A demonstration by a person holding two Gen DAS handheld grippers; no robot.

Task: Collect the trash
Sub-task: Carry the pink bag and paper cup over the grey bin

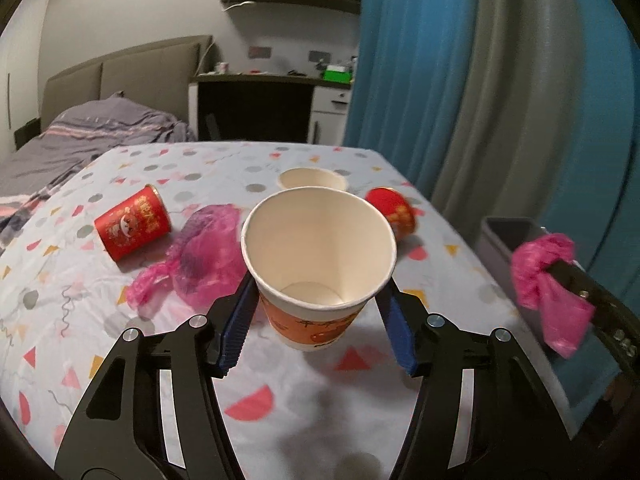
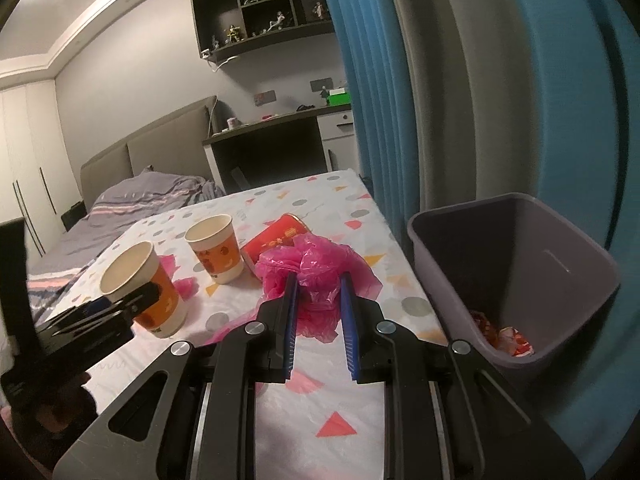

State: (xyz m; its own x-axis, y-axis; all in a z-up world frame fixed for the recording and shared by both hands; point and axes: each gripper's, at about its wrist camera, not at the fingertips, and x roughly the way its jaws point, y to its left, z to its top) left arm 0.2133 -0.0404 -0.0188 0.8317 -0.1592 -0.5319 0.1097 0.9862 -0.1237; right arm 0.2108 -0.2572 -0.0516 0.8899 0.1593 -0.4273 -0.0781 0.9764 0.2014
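Observation:
My left gripper [image 1: 319, 282] is shut on an orange-and-white paper cup [image 1: 320, 248], its blue pads pressing both sides. The cup is empty and hangs tilted just above the tablecloth. The right wrist view shows that same cup [image 2: 140, 280] at the left. My right gripper [image 2: 319, 276] is shut on a crumpled pink plastic bag [image 2: 316, 260], held beside a grey bin [image 2: 440, 216] off the table's right edge. On the table lie a red cup [image 1: 134, 222] on its side, a second pink bag [image 1: 200, 256], an upright paper cup [image 1: 312, 179] and another red cup [image 1: 394, 210].
The bin holds some red and white scraps [image 2: 504, 336] at its bottom. The table [image 1: 320, 380] has a patterned cloth. Blue and grey curtains [image 2: 400, 100] hang behind the bin. A bed [image 1: 80, 140] lies beyond the table's left side, a desk [image 1: 256, 100] farther back.

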